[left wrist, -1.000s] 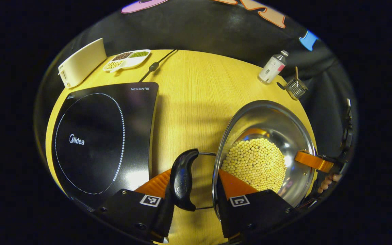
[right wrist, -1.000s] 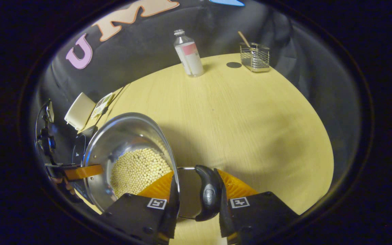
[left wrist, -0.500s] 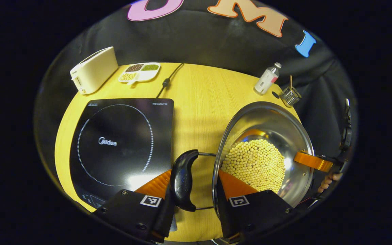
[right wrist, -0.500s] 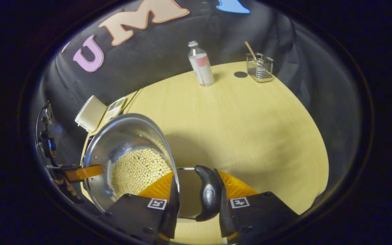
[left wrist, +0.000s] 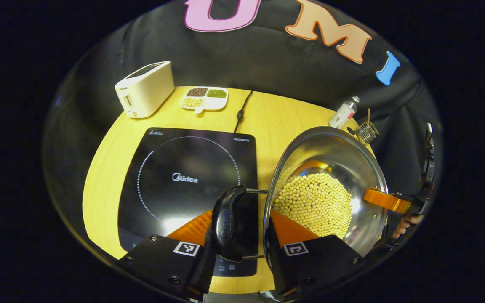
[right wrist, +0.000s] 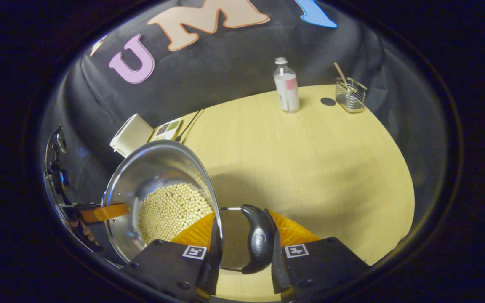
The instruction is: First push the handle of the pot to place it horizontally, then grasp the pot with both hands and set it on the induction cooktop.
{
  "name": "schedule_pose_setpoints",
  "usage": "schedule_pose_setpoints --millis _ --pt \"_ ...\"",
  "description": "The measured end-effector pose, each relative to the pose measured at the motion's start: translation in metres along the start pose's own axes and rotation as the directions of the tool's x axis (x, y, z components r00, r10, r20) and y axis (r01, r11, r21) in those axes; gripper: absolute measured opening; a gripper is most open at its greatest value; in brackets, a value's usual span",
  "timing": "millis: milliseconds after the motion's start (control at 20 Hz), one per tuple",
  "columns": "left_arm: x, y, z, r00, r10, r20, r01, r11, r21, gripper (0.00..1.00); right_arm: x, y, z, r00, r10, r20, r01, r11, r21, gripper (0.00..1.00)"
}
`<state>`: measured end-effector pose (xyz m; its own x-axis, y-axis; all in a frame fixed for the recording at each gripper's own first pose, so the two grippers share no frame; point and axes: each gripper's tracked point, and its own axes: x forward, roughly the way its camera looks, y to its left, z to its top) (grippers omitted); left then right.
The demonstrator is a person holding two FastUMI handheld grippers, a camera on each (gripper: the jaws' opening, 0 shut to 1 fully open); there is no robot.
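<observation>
A steel pot (left wrist: 331, 153) holding pale round beans (left wrist: 314, 202) hangs above the wooden table (left wrist: 284, 113), carried by both grippers. My left gripper (left wrist: 238, 227) is shut on the pot's black left handle (left wrist: 225, 219), one finger outside the handle and one inside the pot wall. My right gripper (right wrist: 242, 233) is shut the same way on the black right handle (right wrist: 258, 240); the pot (right wrist: 150, 168) sits to its left. The black induction cooktop (left wrist: 183, 168) lies on the table, left of the pot and partly under the left handle. A hand (left wrist: 403, 225) shows behind the far gripper.
A cream toaster (left wrist: 145, 88) and a divided dish of beans (left wrist: 206, 97) stand at the back left, with the cooktop's cable (left wrist: 242, 107) beside them. A bottle (right wrist: 287, 86) and a wire basket (right wrist: 350, 96) stand at the back right. Bare tabletop (right wrist: 310, 160) lies right of the pot.
The pot has risen and moved left with both grippers still shut on its handles. In the left gripper view the cooktop has slid right, now reaching under the left handle.
</observation>
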<state>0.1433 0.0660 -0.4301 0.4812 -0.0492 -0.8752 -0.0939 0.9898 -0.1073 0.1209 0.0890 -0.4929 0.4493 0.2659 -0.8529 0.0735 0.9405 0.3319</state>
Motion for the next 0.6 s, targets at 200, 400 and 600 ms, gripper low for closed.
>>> schedule_pose_setpoints --millis 200,400,600 --pt "0.005 0.042 0.001 1.0 -0.017 -0.017 0.016 0.999 -0.028 0.58 0.014 0.038 -0.006 1.0 -0.02 -0.023 0.02 1.0 -0.021 0.52" --pt "0.012 0.093 0.012 0.999 -0.039 -0.036 0.038 0.999 -0.013 0.58 0.031 0.085 -0.018 0.998 -0.051 -0.041 0.051 0.999 -0.012 0.52" --pt "0.023 0.14 0.023 0.996 -0.06 -0.065 0.062 0.998 0.016 0.59 0.052 0.128 -0.028 0.995 -0.079 -0.055 0.079 0.997 0.007 0.47"
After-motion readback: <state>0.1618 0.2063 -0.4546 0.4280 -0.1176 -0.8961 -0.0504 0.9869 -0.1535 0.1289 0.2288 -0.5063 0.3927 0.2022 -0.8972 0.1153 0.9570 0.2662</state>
